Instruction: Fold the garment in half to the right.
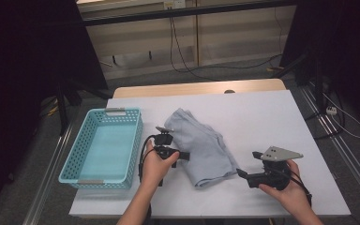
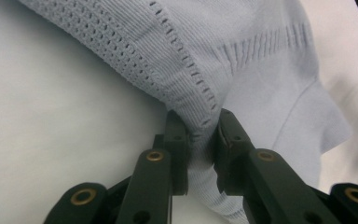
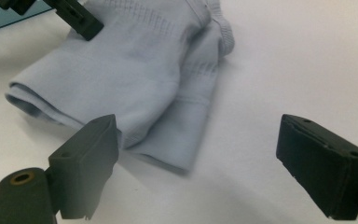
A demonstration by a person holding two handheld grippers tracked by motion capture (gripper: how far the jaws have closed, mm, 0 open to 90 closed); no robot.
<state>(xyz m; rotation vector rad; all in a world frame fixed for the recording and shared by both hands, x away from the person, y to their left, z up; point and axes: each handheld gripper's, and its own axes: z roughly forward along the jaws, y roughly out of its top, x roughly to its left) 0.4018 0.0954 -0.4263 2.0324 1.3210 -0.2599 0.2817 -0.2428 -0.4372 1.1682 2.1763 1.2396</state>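
left gripper (image 2: 199, 140) has pinched a bunched fold at the near-left edge of the pale blue garment (image 1: 200, 145), which lies mid-table on the white cloth (image 1: 272, 117) just right of the teal basket (image 1: 104, 146), probably for a lift into it; right gripper (image 3: 196, 168) waits wide open and empty just beside the garment's other edge

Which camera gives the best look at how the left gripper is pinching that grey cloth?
The left gripper view: the left gripper has a fold of the grey cloth pinched between its pads. The high view shows it small at the cloth's left edge; the right gripper view catches one jaw tip.
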